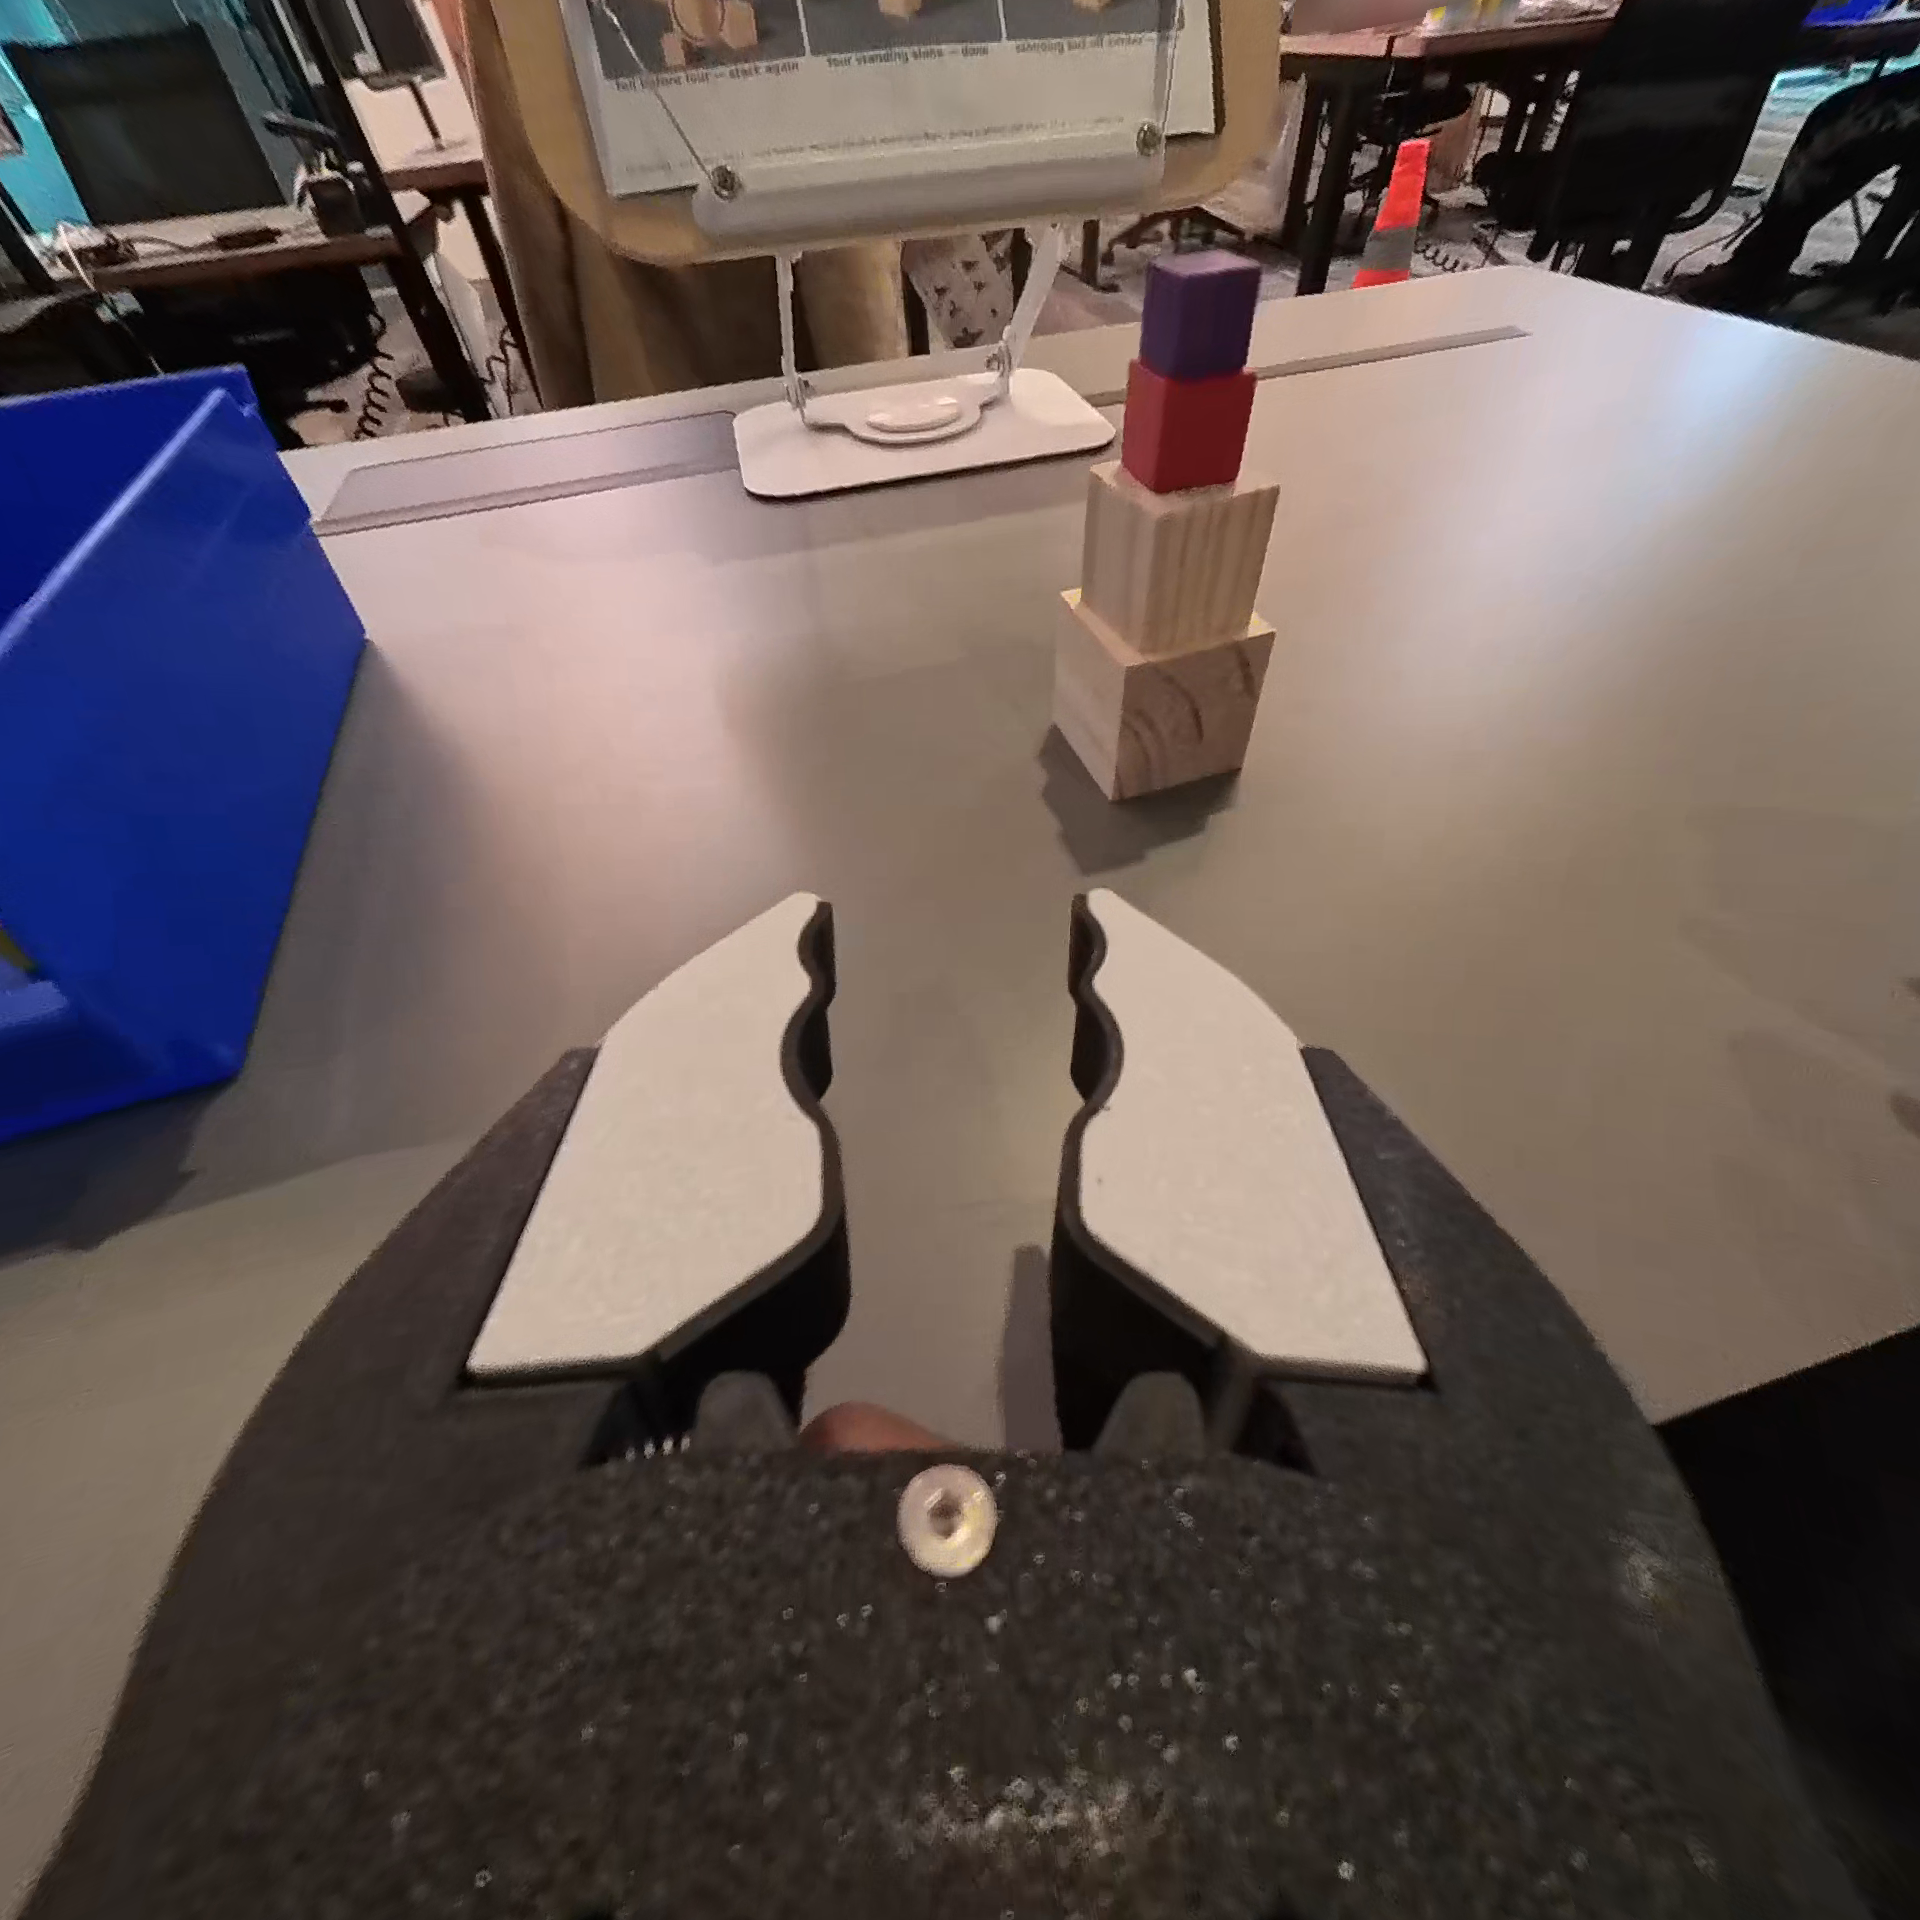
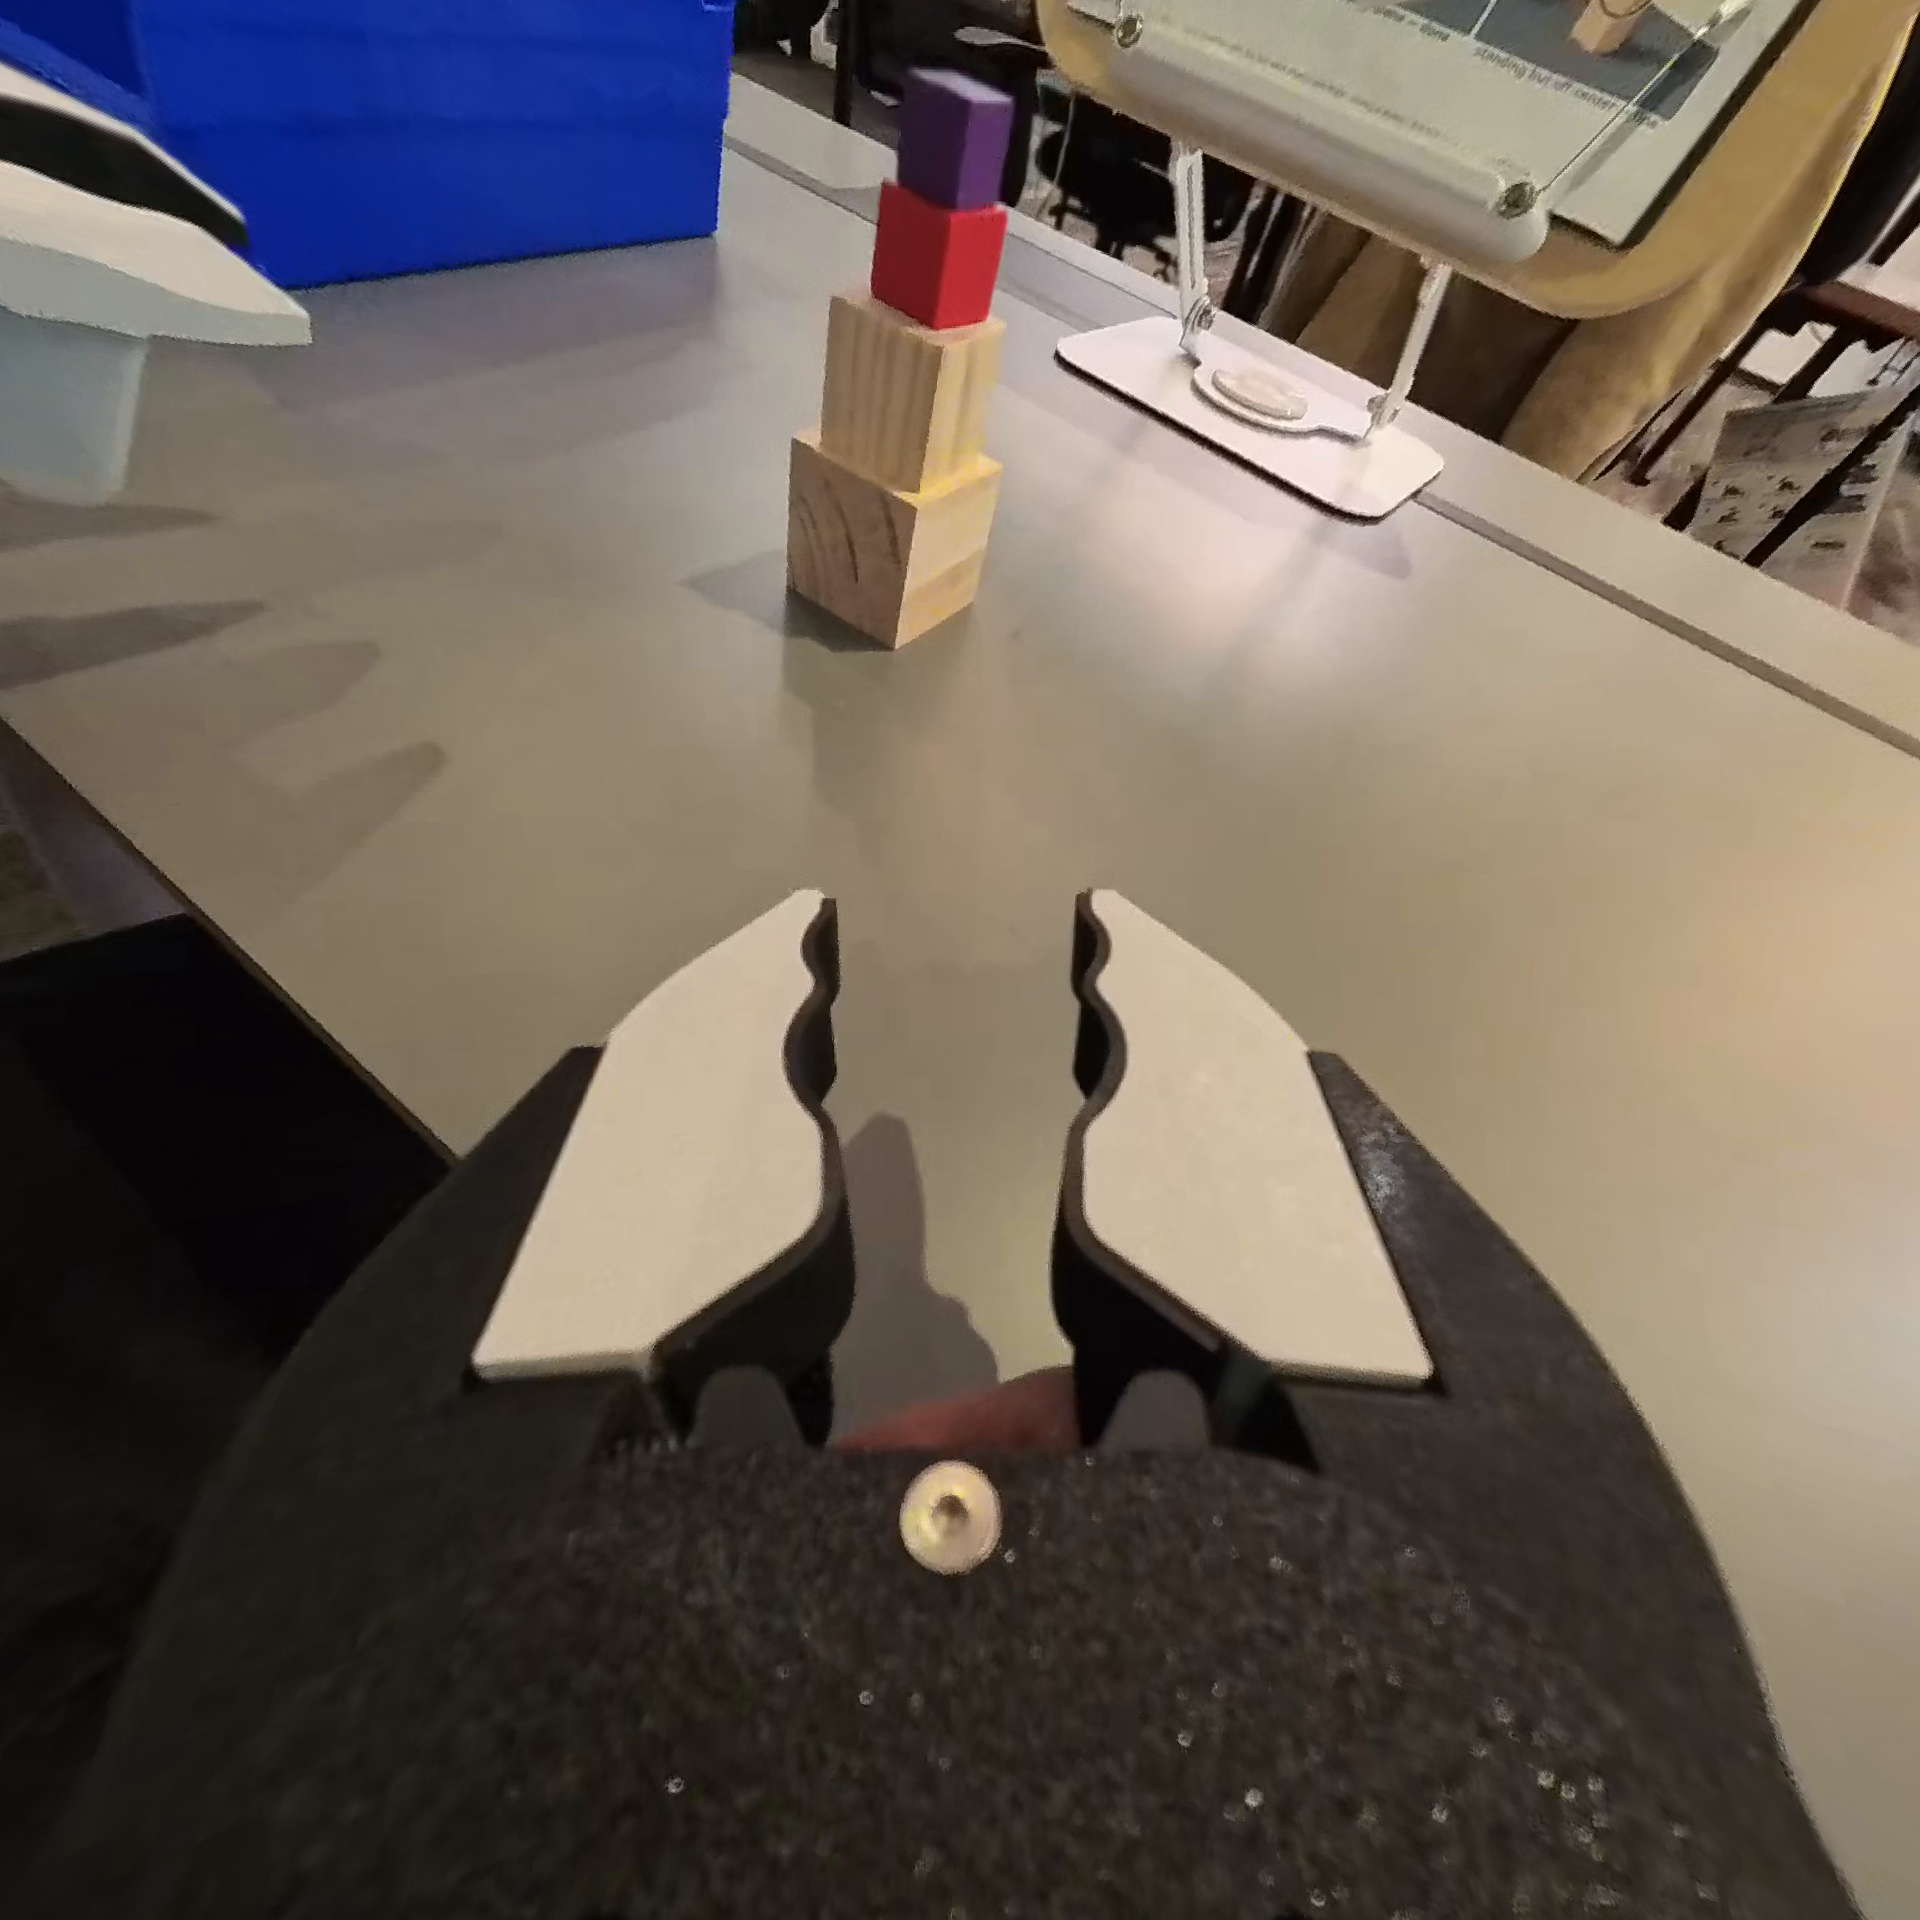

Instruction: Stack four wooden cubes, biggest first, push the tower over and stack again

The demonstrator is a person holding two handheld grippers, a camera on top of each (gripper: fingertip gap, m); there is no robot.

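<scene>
A tower of four cubes stands upright on the grey table [image 1: 623, 727]. From the bottom: a big plain wooden cube [image 1: 1158, 712], a smaller plain wooden cube [image 1: 1179, 561], a red cube [image 1: 1184, 426], a purple cube [image 1: 1200, 317] on top. The tower also shows in the right wrist view: big cube [image 2: 883, 561], second cube [image 2: 909, 400], red cube [image 2: 935, 260], purple cube [image 2: 954, 140]. My left gripper [image 1: 951, 914] is open and empty, well short of the tower. My right gripper [image 2: 954, 914] is open and empty, also well back. The left gripper's fingers [image 2: 135, 281] show at far left in the right wrist view.
A blue bin [image 1: 135, 727] stands at the table's left side; it also shows in the right wrist view [image 2: 436, 135]. A white stand [image 1: 925, 426] holding an instruction sheet sits at the back edge, and also shows in the right wrist view [image 2: 1247, 416]. An orange cone [image 1: 1397, 218] stands on the floor beyond. From the left gripper's tips to the big plain wooden cube [image 1: 1158, 712] is close to 12 centimetres. Look for it in the right wrist view [image 2: 815, 509] too.
</scene>
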